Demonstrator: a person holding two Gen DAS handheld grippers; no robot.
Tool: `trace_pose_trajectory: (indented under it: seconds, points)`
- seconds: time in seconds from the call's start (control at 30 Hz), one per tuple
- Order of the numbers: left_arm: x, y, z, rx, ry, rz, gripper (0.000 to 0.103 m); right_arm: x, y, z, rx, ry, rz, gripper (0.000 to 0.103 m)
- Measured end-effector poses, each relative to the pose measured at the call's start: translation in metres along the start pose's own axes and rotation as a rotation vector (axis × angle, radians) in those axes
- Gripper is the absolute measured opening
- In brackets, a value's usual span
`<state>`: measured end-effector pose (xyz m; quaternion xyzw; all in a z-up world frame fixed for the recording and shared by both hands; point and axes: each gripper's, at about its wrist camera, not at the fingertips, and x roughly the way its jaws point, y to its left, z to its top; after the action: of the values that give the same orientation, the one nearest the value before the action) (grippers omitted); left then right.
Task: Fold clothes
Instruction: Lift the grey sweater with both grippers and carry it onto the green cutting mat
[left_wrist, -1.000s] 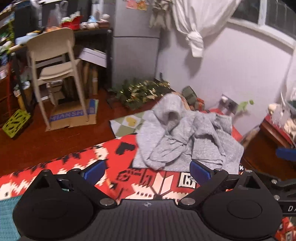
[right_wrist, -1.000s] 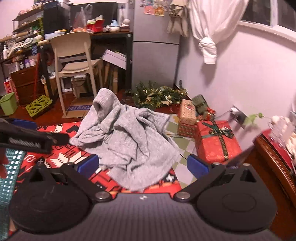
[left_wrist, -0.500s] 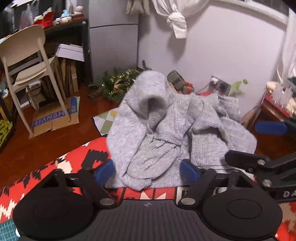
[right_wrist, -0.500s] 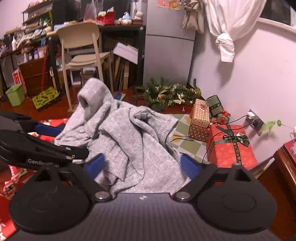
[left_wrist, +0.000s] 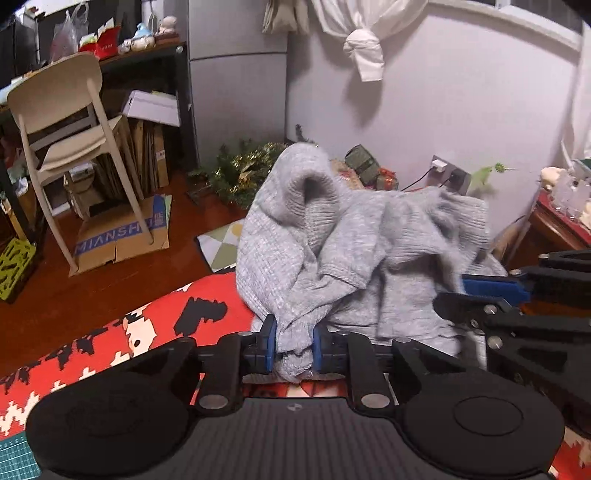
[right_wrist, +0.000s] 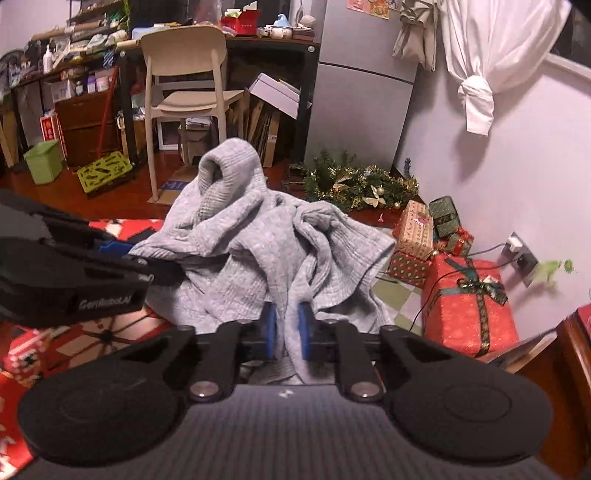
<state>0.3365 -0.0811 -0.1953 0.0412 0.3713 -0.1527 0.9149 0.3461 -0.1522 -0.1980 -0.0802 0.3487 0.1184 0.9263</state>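
Pinching a bunch of grey knit between its blue pads, the left gripper (left_wrist: 294, 345) is closed almost fully on the near edge of the sweater (left_wrist: 354, 251). The right gripper (right_wrist: 283, 332) does the same on its side: its jaws stand narrow, with a hanging fold of the same sweater squeezed between them. The two grippers are near each other, the right one showing at the right edge of the left view and the left one at the left edge of the right view. Outward from the pads, the sweater rises as a crumpled heap, with one tube-like part, a sleeve or collar, standing up at the back; I cannot tell which. It rests on a red patterned cloth (left_wrist: 207, 306) that covers the work surface, close to its far edge. Beyond it are the wooden floor, a white chair (left_wrist: 62, 122), a flat cardboard box (left_wrist: 122, 236) and wrapped gifts (right_wrist: 469, 306) by the wall. As for progress, the sweater is not folded now: no flat layer, no straight edge and no neat stack is visible. Both grips are on loose bunches, so I judge that the garment must be lifted or spread flat before any fold can be made. No other clothes are visible, folded or not.
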Motion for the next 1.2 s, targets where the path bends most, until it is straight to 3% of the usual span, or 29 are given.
trace_pose_trajectory:
  seconds: [0.27,0.5,0.8,1.07,1.2]
  points:
    - [-0.054,0.006,-0.014,-0.028,0.019,-0.028,0.018,-0.059,0.030,-0.013,-0.005,0.023,0.075,0.009]
    - [-0.135,0.033,-0.049,-0.050,0.013,-0.036,0.017,-0.139,0.106,-0.048,-0.013,0.015,0.200,0.008]
    - [-0.260,0.093,-0.147,-0.231,0.038,0.017,0.017,-0.232,0.205,-0.100,-0.043,0.015,0.355,0.008]
    - [-0.340,0.102,-0.234,-0.283,0.015,0.076,0.017,-0.295,0.280,-0.151,-0.100,0.036,0.464,0.008]
    - [-0.365,0.102,-0.268,-0.322,0.018,0.103,0.017,-0.314,0.298,-0.176,-0.125,0.040,0.470,0.008]
